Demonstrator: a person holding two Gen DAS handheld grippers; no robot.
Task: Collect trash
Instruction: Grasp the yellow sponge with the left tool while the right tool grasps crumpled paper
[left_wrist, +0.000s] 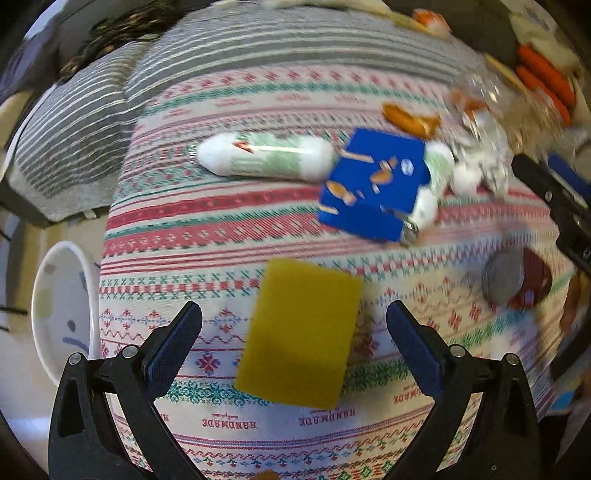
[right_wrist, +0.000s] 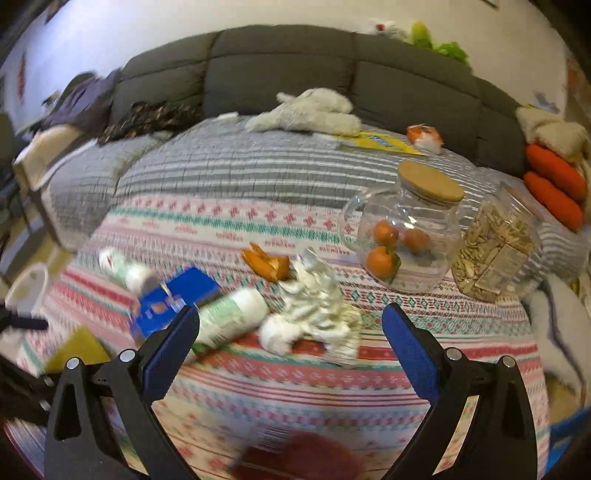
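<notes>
Over the patterned tablecloth (left_wrist: 184, 236), the left gripper (left_wrist: 294, 317) hung with its jaws spread wide and empty, a yellow sponge (left_wrist: 301, 332) lying flat between and just beyond them. Farther out lay a blue carton (left_wrist: 373, 184), partly over a white bottle (left_wrist: 264, 157), with orange peel (left_wrist: 410, 118) behind it and a red can (left_wrist: 517, 280) on its side to the right. A white bin (left_wrist: 62, 314) stood off the cloth's left edge. The right gripper (right_wrist: 290, 323) was likewise open and empty above the cloth, crumpled clear plastic (right_wrist: 317, 302) just ahead, a second white bottle (right_wrist: 229, 317) beside it. Beyond stood a lidded glass jar (right_wrist: 402, 229) of oranges and a seed jar (right_wrist: 495, 251).
</notes>
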